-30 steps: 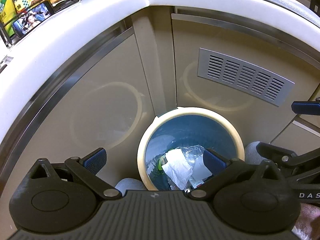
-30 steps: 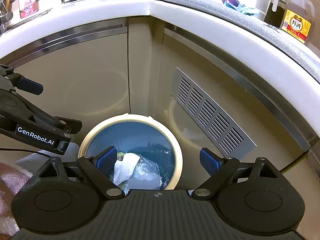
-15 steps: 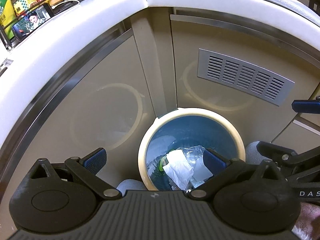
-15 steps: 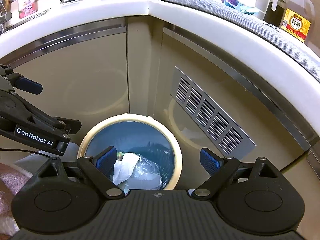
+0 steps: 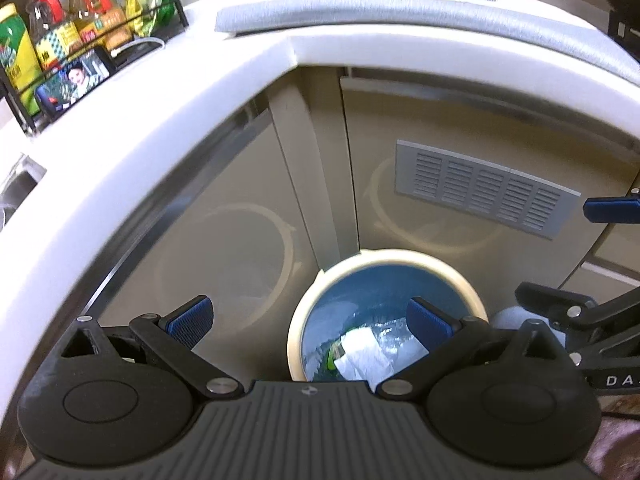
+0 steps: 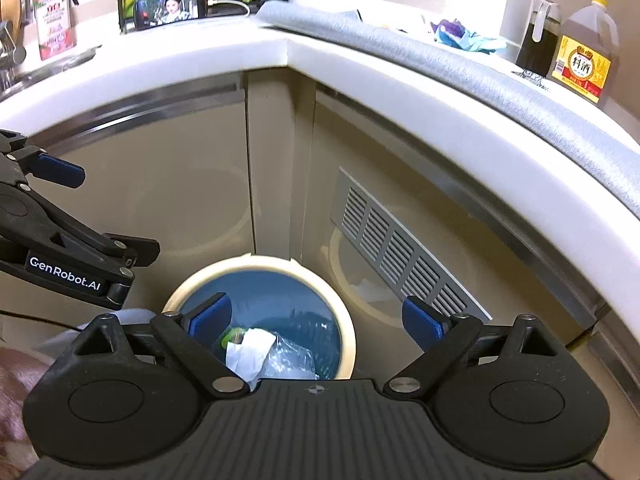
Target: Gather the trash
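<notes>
The left tool has its blue ribbed pads wide apart and holds nothing; the right tool is spread the same way, also empty. Both hang above a round bin with a cream rim and a blue liner, standing on the floor in the corner of glossy beige cabinets. In the bin lie a crumpled white paper, a clear wrinkled plastic wrap and something green. A grey slatted vent sits in one door, under the white curved worktop.
</notes>
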`<act>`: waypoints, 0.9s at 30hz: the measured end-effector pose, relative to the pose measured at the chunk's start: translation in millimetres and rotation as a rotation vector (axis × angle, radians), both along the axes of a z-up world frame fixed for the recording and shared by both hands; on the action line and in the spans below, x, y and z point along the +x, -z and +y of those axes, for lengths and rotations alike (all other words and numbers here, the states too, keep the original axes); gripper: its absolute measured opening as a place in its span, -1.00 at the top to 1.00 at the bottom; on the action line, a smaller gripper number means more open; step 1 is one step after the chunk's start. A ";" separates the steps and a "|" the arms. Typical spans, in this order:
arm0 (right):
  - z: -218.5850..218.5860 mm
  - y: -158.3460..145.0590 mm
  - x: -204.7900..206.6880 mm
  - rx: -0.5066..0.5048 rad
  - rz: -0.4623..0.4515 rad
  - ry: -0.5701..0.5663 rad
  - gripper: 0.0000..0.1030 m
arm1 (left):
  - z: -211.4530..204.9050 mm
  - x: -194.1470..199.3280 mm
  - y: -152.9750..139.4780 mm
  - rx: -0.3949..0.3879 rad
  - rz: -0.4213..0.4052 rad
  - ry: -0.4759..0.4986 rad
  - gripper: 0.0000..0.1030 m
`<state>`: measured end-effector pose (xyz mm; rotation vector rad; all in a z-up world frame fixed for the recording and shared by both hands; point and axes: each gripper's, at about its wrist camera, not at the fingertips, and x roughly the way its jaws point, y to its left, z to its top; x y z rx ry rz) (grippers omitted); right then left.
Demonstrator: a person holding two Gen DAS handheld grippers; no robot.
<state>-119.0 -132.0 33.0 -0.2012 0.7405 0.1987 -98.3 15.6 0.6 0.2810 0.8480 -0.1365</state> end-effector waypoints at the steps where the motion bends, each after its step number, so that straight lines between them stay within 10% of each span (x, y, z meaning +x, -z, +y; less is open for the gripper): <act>1: -0.8 -2.2 -0.4 0.004 -0.005 -0.001 -0.82 | -1.6 0.3 -3.4 -0.001 -0.009 0.005 -0.99; 27: -22.1 -53.3 -4.0 0.099 -0.110 0.015 -0.84 | -19.7 4.6 -59.9 -0.031 -0.139 0.059 -1.00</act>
